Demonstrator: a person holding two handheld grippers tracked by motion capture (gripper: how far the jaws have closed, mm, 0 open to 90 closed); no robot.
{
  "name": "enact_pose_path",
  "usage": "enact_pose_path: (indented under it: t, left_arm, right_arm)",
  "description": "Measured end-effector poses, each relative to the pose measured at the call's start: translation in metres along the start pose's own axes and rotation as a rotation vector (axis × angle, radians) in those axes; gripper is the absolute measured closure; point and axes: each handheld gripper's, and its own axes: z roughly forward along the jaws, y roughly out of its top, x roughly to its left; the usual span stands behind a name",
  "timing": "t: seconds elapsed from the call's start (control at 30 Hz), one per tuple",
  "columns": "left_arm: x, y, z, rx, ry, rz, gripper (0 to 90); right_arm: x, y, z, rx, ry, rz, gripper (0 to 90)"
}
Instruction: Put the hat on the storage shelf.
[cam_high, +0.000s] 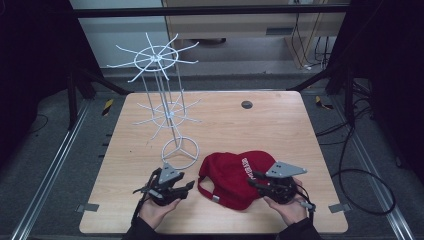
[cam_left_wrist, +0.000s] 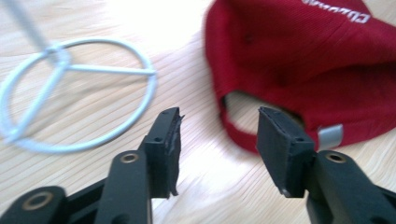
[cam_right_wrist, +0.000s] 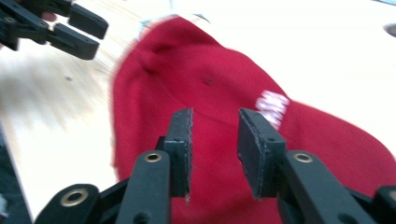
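Note:
A red cap (cam_high: 232, 175) with white lettering lies on the wooden table (cam_high: 280, 130), near the front and a little right of centre. My left gripper (cam_high: 176, 181) is just left of it, open, with nothing between its jaws (cam_left_wrist: 219, 126). The cap's back strap (cam_left_wrist: 238, 135) lies just beyond its fingertips. My right gripper (cam_high: 254, 180) is at the cap's right side. Its jaws stand apart over the red cloth (cam_right_wrist: 210, 93) and do not press on it (cam_right_wrist: 215, 121). A white wire rack (cam_high: 172, 120) with spoke hooks stands behind the left gripper, on a ring base (cam_left_wrist: 70, 93).
A dark round hole (cam_high: 246, 104) sits in the tabletop at the back. The rack's ring base (cam_high: 180, 152) lies close to the left gripper and the cap. Black cables (cam_high: 360, 180) run over the floor to the right of the table.

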Motion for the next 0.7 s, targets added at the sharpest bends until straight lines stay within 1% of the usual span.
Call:
enact_pose_path:
  t: [0.1, 0.17, 0.23, 0.3, 0.33, 0.4, 0.5, 0.53, 0.57, 0.6, 0.63, 0.7]
  left_arm:
    - [0.012, -0.007, -0.012, -0.008, 0.055, 0.000, 44.9]
    - [0.023, -0.013, -0.020, -0.019, 0.084, -0.022, 43.4]
    - [0.033, -0.018, -0.027, -0.029, 0.106, -0.055, 42.1]
    - [0.043, -0.023, -0.036, -0.039, 0.133, -0.074, 40.9]
    - [0.047, -0.025, -0.040, -0.046, 0.148, -0.084, 40.3]
    - [0.056, -0.031, -0.048, -0.052, 0.172, -0.089, 38.8]
    - [0.068, -0.039, -0.054, -0.050, 0.205, -0.098, 36.7]
    - [0.072, -0.042, -0.055, -0.044, 0.225, -0.100, 36.6]
    - [0.075, -0.043, -0.055, -0.043, 0.232, -0.109, 36.5]
    - [0.081, -0.046, -0.055, -0.036, 0.237, -0.123, 36.2]
    - [0.084, -0.046, -0.055, -0.034, 0.243, -0.126, 35.3]
    - [0.089, -0.048, -0.055, -0.031, 0.259, -0.140, 33.5]
  right_arm:
    - [0.013, 0.012, 0.007, -0.009, 0.029, -0.022, 60.4]
    - [0.024, 0.020, 0.014, -0.010, 0.040, -0.035, 57.0]
    - [0.034, 0.027, 0.023, -0.013, 0.051, -0.044, 52.7]
    - [0.044, 0.034, 0.033, -0.007, 0.064, -0.048, 50.9]
    - [0.049, 0.036, 0.039, -0.001, 0.060, -0.055, 49.7]
    - [0.056, 0.039, 0.052, 0.011, 0.046, -0.063, 47.7]
    - [0.060, 0.040, 0.067, 0.037, 0.005, -0.059, 48.1]
    - [0.061, 0.039, 0.070, 0.043, -0.008, -0.058, 48.6]
    - [0.061, 0.038, 0.074, 0.059, -0.024, -0.063, 49.6]
    - [0.061, 0.036, 0.075, 0.068, -0.033, -0.064, 50.4]
    - [0.060, 0.033, 0.077, 0.076, -0.043, -0.060, 53.4]
    - [0.057, 0.029, 0.080, 0.088, -0.030, -0.036, 57.5]
